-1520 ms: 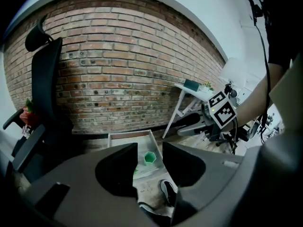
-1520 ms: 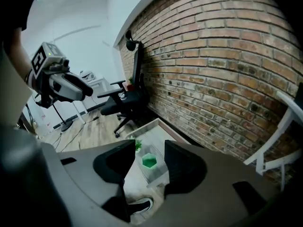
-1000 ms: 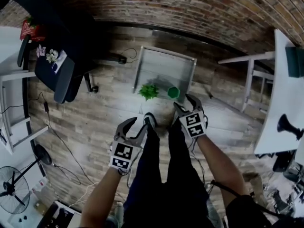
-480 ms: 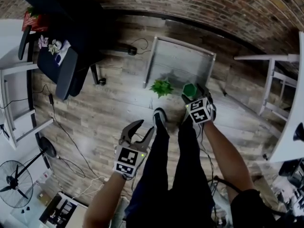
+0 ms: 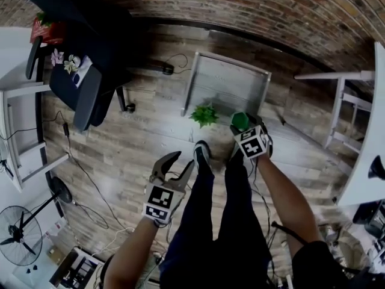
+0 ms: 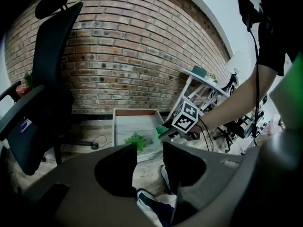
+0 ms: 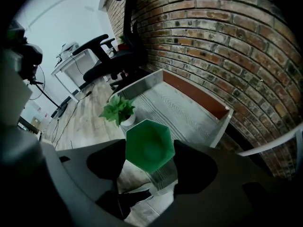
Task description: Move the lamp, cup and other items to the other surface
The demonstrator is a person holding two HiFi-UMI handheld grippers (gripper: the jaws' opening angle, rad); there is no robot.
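A green hexagonal cup (image 5: 240, 120) stands near the front edge of a low grey table (image 5: 225, 80) on the floor, beside a small potted plant (image 5: 204, 113). My right gripper (image 5: 245, 127) points steeply down over the cup. In the right gripper view the cup (image 7: 149, 148) sits between the jaws, which have just been closing and touch its two sides. My left gripper (image 5: 181, 161) hangs open and empty above the floor by the person's left leg. The left gripper view shows its jaws (image 6: 150, 150) apart, with the plant (image 6: 137, 140) and the cup (image 6: 161, 129) beyond.
A dark office chair (image 5: 84, 89) stands to the left of the low table. White desks line the right (image 5: 367, 161) and left (image 5: 15, 119) edges. A fan (image 5: 18, 239) and cables lie at the lower left. A brick wall (image 5: 240, 11) backs the table.
My right gripper has come down from beside the cup to sit around it. The left gripper has drifted slightly lower and stays open.
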